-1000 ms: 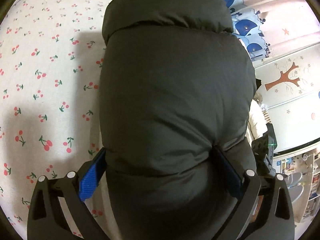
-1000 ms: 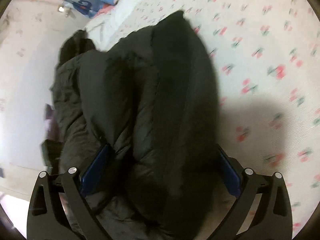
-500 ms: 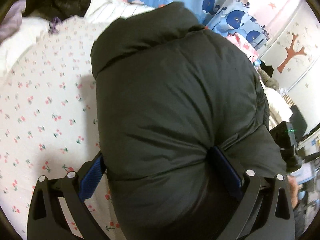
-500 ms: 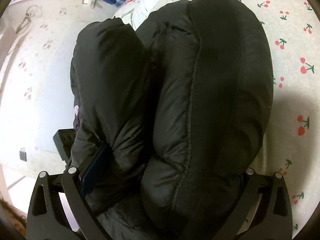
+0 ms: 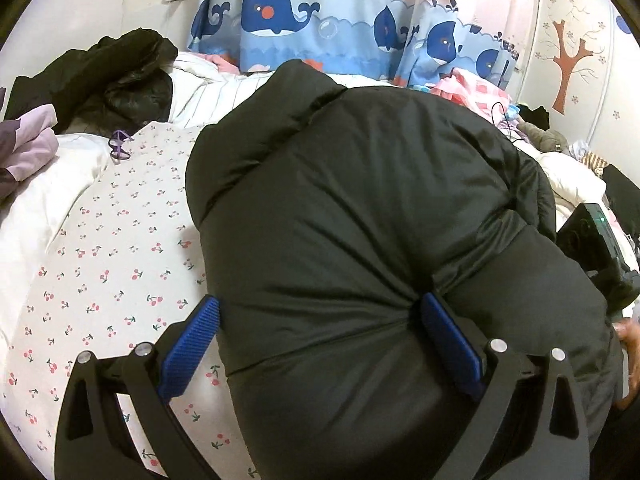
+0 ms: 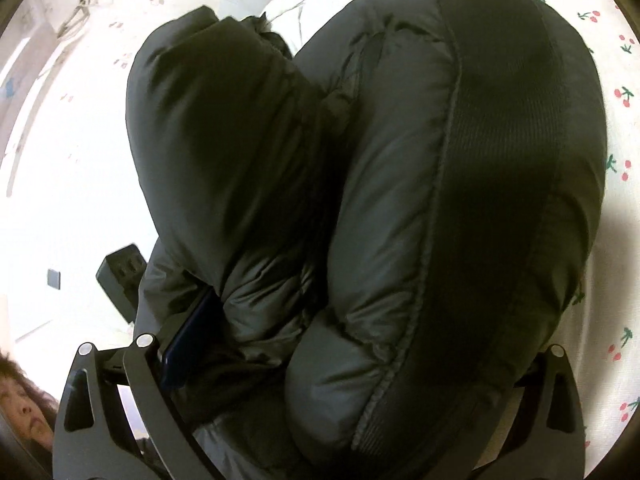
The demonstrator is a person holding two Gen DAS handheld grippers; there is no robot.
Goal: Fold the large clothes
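Left wrist view: the bed [image 5: 100, 264] with its cherry-print sheet fills the lower left, and the whale curtain [image 5: 320, 20] hangs behind it. Your black puffer jacket [image 5: 360, 220] is bundled up and held over the sheet — it bulges between both sets of fingers. Left gripper [image 5: 320, 320] is spread wide and clamped on the jacket's padded fold. Right gripper [image 6: 340, 340] likewise pinches the jacket [image 6: 400, 180]; its right finger is hidden under fabric. A dark garment [image 5: 112, 76] lies heaped at the far corner.
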